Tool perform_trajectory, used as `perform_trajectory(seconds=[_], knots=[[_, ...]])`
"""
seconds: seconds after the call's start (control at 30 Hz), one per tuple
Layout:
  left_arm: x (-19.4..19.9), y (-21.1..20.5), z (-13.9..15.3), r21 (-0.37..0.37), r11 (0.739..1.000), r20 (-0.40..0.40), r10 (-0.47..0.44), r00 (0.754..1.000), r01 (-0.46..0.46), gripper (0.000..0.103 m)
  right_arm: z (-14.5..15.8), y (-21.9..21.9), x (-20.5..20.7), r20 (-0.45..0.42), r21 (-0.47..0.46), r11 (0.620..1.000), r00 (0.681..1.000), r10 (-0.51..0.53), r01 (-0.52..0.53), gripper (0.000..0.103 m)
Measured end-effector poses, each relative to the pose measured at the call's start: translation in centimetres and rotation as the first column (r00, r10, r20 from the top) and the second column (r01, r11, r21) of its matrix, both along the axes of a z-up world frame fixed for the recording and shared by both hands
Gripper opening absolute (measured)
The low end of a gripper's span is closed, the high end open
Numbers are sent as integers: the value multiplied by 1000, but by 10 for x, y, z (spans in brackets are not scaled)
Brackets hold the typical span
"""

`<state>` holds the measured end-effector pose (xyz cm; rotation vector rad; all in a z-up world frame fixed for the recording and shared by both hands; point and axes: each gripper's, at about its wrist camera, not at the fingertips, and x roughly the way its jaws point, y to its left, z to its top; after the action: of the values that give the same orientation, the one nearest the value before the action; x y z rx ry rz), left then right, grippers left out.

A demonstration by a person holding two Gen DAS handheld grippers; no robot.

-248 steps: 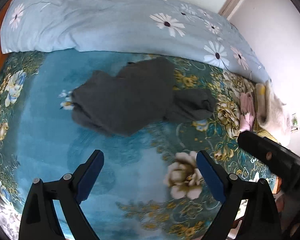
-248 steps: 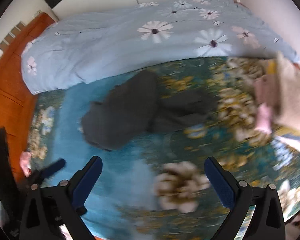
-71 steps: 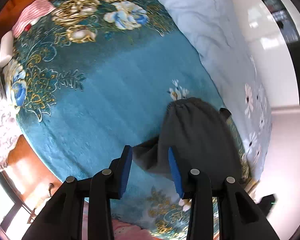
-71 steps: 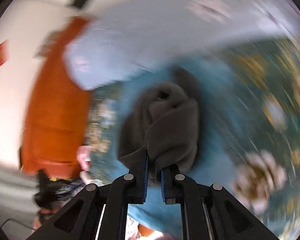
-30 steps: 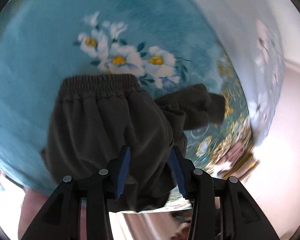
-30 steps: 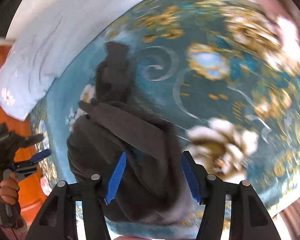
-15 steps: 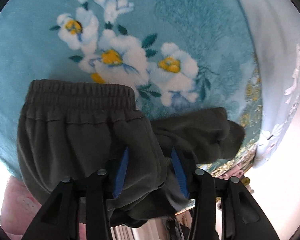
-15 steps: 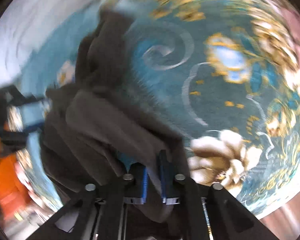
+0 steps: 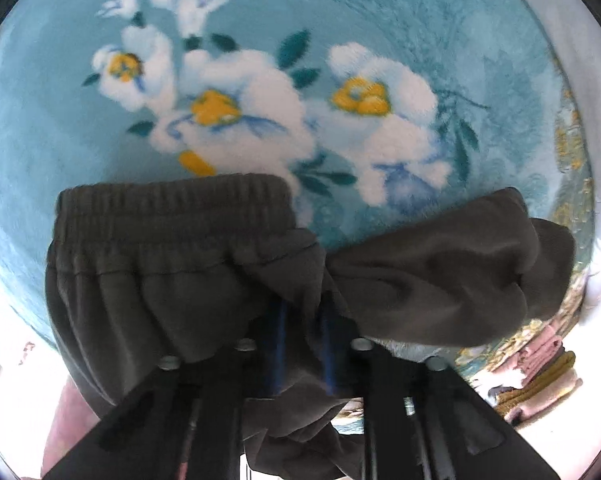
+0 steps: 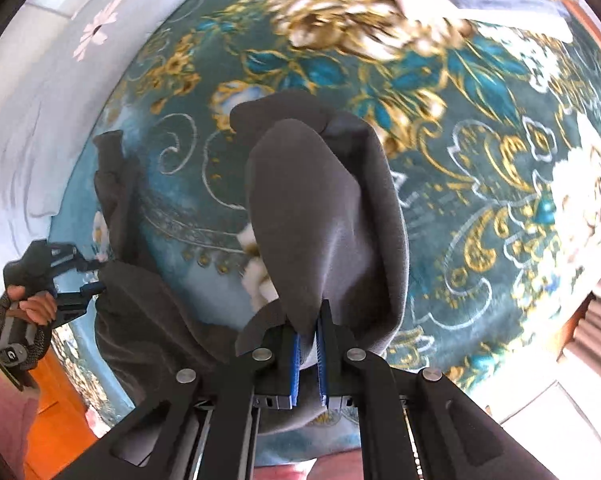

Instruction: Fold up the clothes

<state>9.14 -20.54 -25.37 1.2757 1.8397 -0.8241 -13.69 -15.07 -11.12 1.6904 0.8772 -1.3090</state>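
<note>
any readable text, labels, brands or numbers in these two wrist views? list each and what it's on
"G": a single white mark, apparently a logo, on the handle of the left tongs, seen from the right wrist view.
No readable text on the grey trousers, the floral blanket, the folded pile or the right tongs.

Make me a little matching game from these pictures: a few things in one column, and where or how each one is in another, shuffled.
Things:
1. left gripper
2. right gripper
3. elastic waistband
4. stacked towels

States:
a. lying on the blue blanket just below the white flowers
b. piled at the far right edge of the left wrist view
c. shut on the grey trousers beside the waistband
d. shut on a lifted, draping fold of the trousers

Pairs: 1-c, 2-d, 3-a, 4-b
</note>
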Motion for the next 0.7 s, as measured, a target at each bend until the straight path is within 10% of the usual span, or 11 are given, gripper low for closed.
perform_trajectory(seconds=[0.4,0.7], knots=[[101,6,154,-361,929,-126,34,991,-78,3,28,-25,-2,135,-158,987,991,-17,38,8],[12,15,335,-674,739,-303,-258,917,-15,3,127,-45,-55,279,-433,878,956,-85,204,8]])
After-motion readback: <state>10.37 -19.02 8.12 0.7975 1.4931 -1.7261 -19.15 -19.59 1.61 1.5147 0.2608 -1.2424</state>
